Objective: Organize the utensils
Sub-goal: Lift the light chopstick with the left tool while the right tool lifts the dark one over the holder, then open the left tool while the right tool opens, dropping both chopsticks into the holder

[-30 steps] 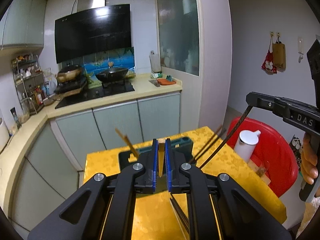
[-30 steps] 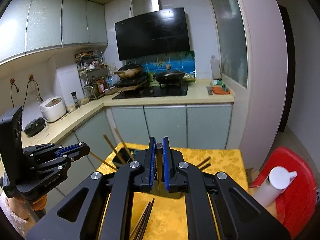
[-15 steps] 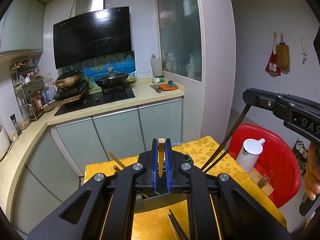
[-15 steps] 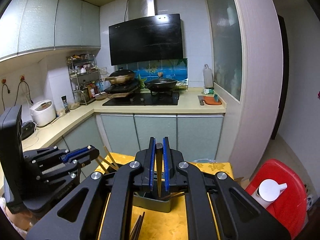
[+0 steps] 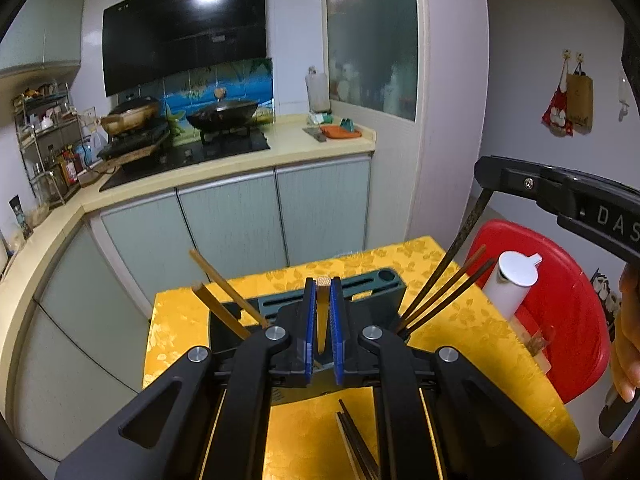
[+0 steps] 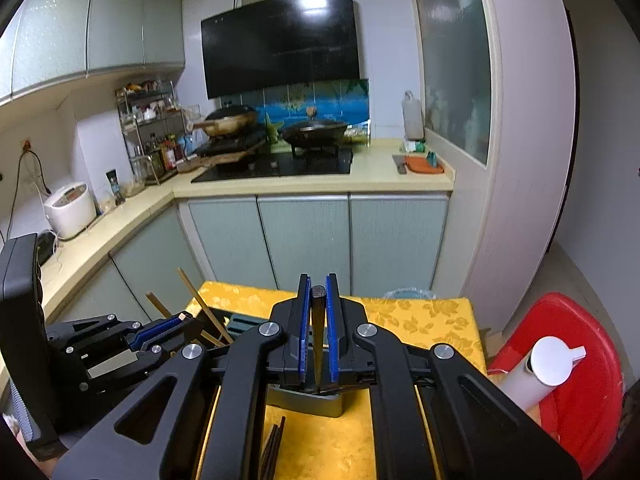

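Bright kitchen light, round bendy pictures

White light shines off the black range hood [image 5: 184,28] at 11 o'clock, maybe from a ceiling lamp. Walls and cabinets [image 6: 96,20] curve near the edges, and the corners go black. Far things look a bit soft; close things look sharp.

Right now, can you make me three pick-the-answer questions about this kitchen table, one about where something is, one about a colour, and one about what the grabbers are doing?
1. Where is the white cylindrical bottle?
A on the red plastic stool
B on the stove
C in the holder

2. What colour is the flowered tablecloth?
A blue
B yellow
C white

3. What does the left hand-held gripper hold?
A nothing
B a spoon
C a light wooden chopstick

Answers: 1 A, it stands on the red seat. 2 B, the cloth is golden yellow. 3 C, blue pads pinch the pale stick.
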`<state>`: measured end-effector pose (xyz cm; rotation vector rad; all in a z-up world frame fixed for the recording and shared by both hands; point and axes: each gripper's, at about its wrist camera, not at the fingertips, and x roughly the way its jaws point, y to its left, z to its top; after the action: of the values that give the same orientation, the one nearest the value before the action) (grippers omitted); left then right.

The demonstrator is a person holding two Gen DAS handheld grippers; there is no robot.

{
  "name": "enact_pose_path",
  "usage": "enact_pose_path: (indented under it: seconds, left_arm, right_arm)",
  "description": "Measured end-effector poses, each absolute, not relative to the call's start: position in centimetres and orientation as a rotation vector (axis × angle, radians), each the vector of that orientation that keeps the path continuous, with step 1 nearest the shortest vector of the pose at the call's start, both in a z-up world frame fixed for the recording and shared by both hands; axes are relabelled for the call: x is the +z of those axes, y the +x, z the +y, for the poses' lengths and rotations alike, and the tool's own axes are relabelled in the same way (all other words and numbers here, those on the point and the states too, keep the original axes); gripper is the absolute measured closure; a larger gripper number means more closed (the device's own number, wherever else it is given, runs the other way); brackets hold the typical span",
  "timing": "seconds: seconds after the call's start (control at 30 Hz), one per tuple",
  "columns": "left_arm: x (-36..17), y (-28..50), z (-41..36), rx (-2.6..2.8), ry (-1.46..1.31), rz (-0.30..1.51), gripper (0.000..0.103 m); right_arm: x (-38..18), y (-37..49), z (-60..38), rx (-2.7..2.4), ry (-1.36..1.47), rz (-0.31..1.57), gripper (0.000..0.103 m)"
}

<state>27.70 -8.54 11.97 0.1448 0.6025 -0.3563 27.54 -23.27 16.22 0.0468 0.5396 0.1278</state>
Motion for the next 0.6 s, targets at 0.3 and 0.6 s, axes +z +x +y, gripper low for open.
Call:
enact_pose_path:
  seconds: [0.3, 0.6]
  left_arm:
    - [9.4, 29.9, -8.5, -0.324, 0.124, 0.67, 0.096]
    - [8.8, 30.4, -8.0, -0.317, 0.107, 0.678, 0.09]
  right_arm:
    - [13.9, 30.4, -21.7, 0.102, 0.025, 0.611, 0.095]
    - [12.4, 31.4, -20.9, 0.122, 0.034, 0.636, 0.093]
